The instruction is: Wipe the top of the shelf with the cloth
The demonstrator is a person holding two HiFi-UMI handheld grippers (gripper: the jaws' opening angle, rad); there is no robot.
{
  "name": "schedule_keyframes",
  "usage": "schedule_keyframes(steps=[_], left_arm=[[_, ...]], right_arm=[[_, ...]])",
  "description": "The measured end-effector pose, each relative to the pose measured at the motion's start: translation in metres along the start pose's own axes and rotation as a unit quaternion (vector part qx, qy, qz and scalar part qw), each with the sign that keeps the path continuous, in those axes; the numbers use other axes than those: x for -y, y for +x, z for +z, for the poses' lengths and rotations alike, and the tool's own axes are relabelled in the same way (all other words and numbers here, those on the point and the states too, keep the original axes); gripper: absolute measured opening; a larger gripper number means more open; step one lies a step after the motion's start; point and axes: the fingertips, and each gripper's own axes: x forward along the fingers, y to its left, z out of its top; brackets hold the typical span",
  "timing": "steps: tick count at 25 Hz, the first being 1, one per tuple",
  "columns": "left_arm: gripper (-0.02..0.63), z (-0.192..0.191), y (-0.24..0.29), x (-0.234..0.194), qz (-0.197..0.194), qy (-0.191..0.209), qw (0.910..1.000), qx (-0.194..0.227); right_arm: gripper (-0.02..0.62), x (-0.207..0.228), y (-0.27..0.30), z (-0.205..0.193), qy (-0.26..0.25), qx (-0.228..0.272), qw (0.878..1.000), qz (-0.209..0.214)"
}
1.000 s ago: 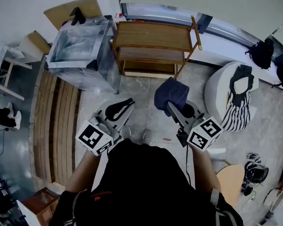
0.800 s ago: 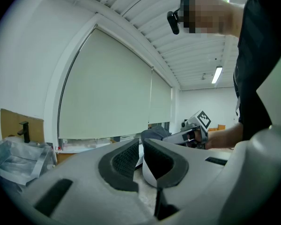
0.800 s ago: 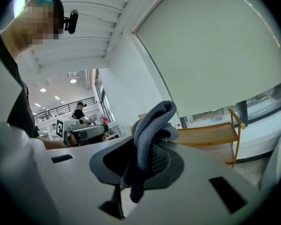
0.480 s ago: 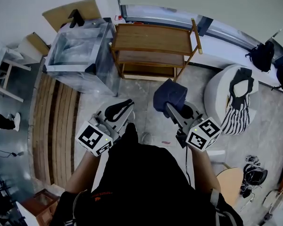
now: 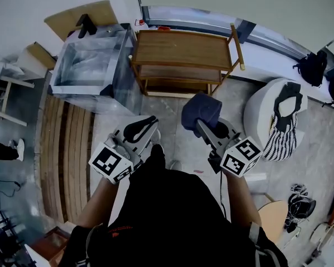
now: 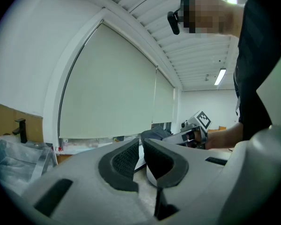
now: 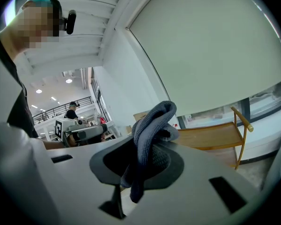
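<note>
**Head view: cloth held in front of the shelf**

Head view shows the right gripper (image 5: pixel 204 124) clamped on the dark blue cloth (image 5: pixel 202 110), which bunches at the jaw tips on the side toward the wooden shelf (image 5: pixel 181 48). The cloth is above open floor (image 5: pixel 170 102), apart from the shelf's front edge.

In the right gripper view the cloth (image 7: pixel 150 130) stands up out of the jaws as a folded loop. Its long axis runs up and forward, with one end hanging below the pads.

The shelf's long axis runs left to right, and its top board is bare. A corner post (image 5: pixel 237 48) rises at its right end. A clear plastic bin (image 5: pixel 89 65) sits just beside its left end, and a white pouf (image 5: pixel 264 113) lies to the right, near.

The left gripper (image 5: pixel 150 121) hangs low, empty, its jaws drawn to a thin slit.
</note>
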Motion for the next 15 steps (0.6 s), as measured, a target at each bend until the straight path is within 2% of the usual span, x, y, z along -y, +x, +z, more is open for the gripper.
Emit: schedule_keyframes(steps=[15], left_arm=[[0.044, 0.003, 0.040, -0.142, -0.002, -0.030, 0.9994, -0.018]], right_arm=[[0.060, 0.053, 0.129, 0.028, 0.015, -0.032, 0.999, -0.012]])
